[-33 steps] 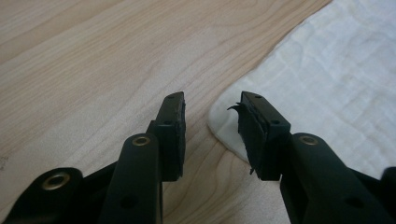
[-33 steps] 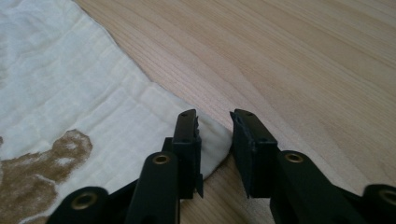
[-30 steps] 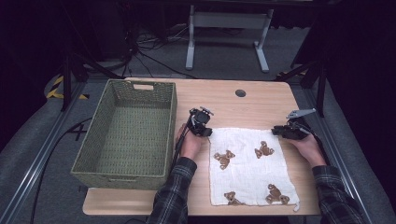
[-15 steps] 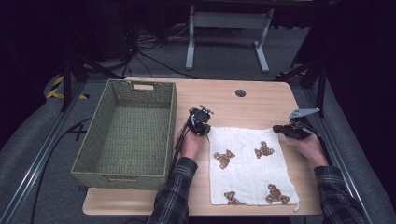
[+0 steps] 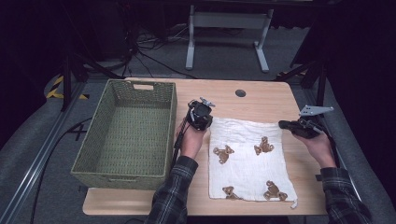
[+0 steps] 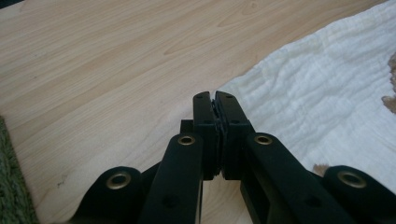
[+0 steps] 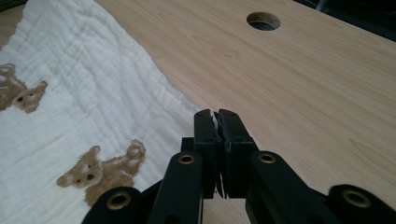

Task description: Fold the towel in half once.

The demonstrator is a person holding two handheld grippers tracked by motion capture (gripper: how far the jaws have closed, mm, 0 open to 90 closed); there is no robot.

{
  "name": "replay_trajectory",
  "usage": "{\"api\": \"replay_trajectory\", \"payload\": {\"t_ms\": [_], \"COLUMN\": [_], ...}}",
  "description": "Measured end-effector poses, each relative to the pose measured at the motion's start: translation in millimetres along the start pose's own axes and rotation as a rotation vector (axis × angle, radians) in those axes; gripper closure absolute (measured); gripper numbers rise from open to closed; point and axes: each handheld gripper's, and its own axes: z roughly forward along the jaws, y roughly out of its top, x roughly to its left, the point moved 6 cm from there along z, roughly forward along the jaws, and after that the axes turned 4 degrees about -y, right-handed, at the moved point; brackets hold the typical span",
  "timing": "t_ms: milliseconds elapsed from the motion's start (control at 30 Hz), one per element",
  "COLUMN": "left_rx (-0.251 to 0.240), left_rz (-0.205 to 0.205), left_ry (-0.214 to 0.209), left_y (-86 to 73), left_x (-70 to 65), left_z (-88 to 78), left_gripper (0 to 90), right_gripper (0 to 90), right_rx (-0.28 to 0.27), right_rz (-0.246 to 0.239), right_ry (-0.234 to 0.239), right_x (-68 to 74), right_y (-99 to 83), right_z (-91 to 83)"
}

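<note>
Cloth [image 5: 250, 161] with the little brown bears is lying spread flat on the right half of the table [image 5: 224, 100], its near edge almost reaching the table's front edge, with the green wicker basket [image 5: 128, 128] sitting empty along the left edge. From the high view the left gripper [image 5: 201, 112] sits right at the cloth's far-left corner and the right gripper [image 5: 292, 127] just off the far-right corner, each held in a hand coming up from the front edge. Over in the left gripper view, the left gripper [image 6: 215, 95] has its jaws pressed together with nothing between them, tips hovering just over bare wood right beside the cloth's corner [image 6: 327, 79]. Same story in the right gripper view: the right gripper [image 7: 217, 113] is closed up empty, tips right beside the cloth's edge [image 7: 84, 107], with the cable hole [image 7: 263, 20] in the table farther off. So this looks like the lining-up step before a fold or a pickup, nothing grabbed yet. Next move probably calls for both sets of jaws to spread, drop onto the two far corners and pinch a bit of the fabric each, which could be fiddly since it's thin and lies flat against the wood.
</note>
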Motion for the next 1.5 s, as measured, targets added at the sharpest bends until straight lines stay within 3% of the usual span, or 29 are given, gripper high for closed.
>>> {"api": "replay_trajectory", "payload": {"t_ms": [367, 533, 867, 1100, 1167, 1300, 1500], "left_rx": [0.013, 0.024, 0.021, 0.040, 0.052, 0.079, 0.161], "left_rz": [0.036, 0.037, 0.094, 0.101, 0.117, 0.111, 0.107], "left_ry": [-0.003, -0.023, -0.058, -0.136, -0.135, -0.178, -0.241], "left_y": [-21.8, -32.9, -51.1, -71.3, -77.4, -90.0, -109.2], "left_x": [-20.2, -30.2, -54.0, -72.4, -76.6, -81.1, -86.6], "left_z": [-18.5, -23.5, -43.3, -47.8, -46.2, -42.8, -30.6], "left_gripper": [87.9, 88.0, 88.1, 88.1, 88.1, 88.1, 88.1], "right_gripper": [87.1, 87.0, 87.1, 87.1, 87.1, 87.1, 87.1], "right_rx": [0.025, 0.032, 0.041, 0.043, 0.059, 0.093, 0.173], "right_rz": [-0.016, -0.027, -0.037, -0.020, -0.017, -0.013, -0.020], "right_ry": [0.034, 0.053, 0.083, 0.132, 0.141, 0.155, 0.165], "right_x": [26.9, 39.5, 60.2, 77.8, 82.1, 89.7, 96.2], "right_y": [-17.7, -23.3, -38.1, -51.1, -57.6, -70.1, -90.0], "right_z": [-21.9, -29.8, -48.6, -57.2, -57.1, -56.1, -48.4]}}
